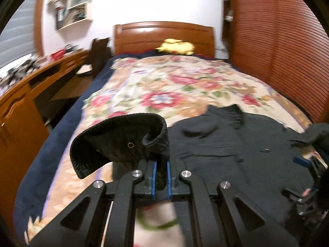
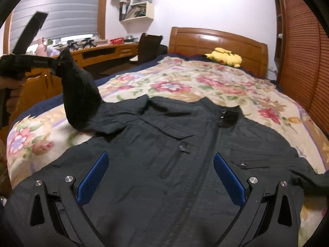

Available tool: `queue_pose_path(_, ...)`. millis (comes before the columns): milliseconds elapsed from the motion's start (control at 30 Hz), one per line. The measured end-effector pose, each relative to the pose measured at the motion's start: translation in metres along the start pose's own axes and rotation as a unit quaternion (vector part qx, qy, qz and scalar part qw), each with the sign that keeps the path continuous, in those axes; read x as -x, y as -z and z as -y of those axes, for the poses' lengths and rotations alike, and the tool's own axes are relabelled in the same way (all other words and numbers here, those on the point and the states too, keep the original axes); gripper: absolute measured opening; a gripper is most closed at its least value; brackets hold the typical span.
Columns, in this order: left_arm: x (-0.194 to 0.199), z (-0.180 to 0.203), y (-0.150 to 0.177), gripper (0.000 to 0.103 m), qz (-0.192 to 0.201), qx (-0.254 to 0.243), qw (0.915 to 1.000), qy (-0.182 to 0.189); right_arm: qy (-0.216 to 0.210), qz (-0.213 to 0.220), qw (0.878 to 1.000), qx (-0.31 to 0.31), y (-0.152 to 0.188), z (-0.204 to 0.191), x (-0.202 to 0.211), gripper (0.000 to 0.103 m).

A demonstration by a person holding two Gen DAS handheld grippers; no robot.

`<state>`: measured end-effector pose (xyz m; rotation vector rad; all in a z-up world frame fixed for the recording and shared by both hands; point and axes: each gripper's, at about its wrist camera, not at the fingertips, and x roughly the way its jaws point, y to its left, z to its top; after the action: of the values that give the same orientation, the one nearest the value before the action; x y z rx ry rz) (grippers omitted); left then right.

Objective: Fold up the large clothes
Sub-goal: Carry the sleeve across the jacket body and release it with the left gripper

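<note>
Between our left hand-held gripper (image 1: 161,170)'s shut blue pads, the black zip-front jacket (image 2: 185,164)'s ribbed cuff (image 1: 123,140) is lifted, likely for folding inward. Our right hand-held gripper (image 2: 160,177) hovers wide open and empty above the jacket's chest.

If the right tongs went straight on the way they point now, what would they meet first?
Most likely the jacket. The right tongs stand open, tilted down over its front beside the zip, with only black cloth between the pads. How far above the cloth they hang is unclear.
</note>
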<state>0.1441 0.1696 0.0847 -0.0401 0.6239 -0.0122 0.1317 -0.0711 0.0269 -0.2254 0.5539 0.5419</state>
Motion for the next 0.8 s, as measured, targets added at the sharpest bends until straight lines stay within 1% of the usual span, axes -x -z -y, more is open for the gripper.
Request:
queue_pose_path(133,-0.001,0.046,-0.004,0.003,0.0,-0.023,0.9989,0.041,0.016,0.001,1.0,-0.006,0.002,0.02,0.007,0.103)
queue_pose_path(267,-0.003,0.088,0.001,0.003,-0.001,-0.039,0.996,0.08,0.031,0.0,0.999,-0.015,0.005,0.039,0.015,0.103)
queue_pose_path(367,-0.005,0.117,0.013,0.003,-0.005,-0.057,0.9947,0.086,0.041,0.0,0.999,-0.026,0.007,0.054,0.021,0.103)
queue_pose_path(500,-0.013,0.143,0.032,0.003,-0.02,-0.07,0.9927,0.096,0.047,0.003,0.998,-0.04,0.009,0.064,0.027,0.103)
queue_pose_path(600,-0.016,0.153,0.047,0.003,-0.03,-0.074,0.9918,0.099,0.048,0.003,0.998,-0.04,0.011,0.066,0.028,0.103)
queue_pose_path(733,-0.02,0.152,0.066,0.004,-0.04,-0.062,0.9929,0.093,0.044,0.001,0.998,-0.039,0.01,0.067,0.028,0.103)
queue_pose_path(800,-0.02,0.152,0.078,0.004,-0.038,-0.061,0.9934,0.089,0.043,0.0,0.998,-0.039,0.009,0.065,0.027,0.103)
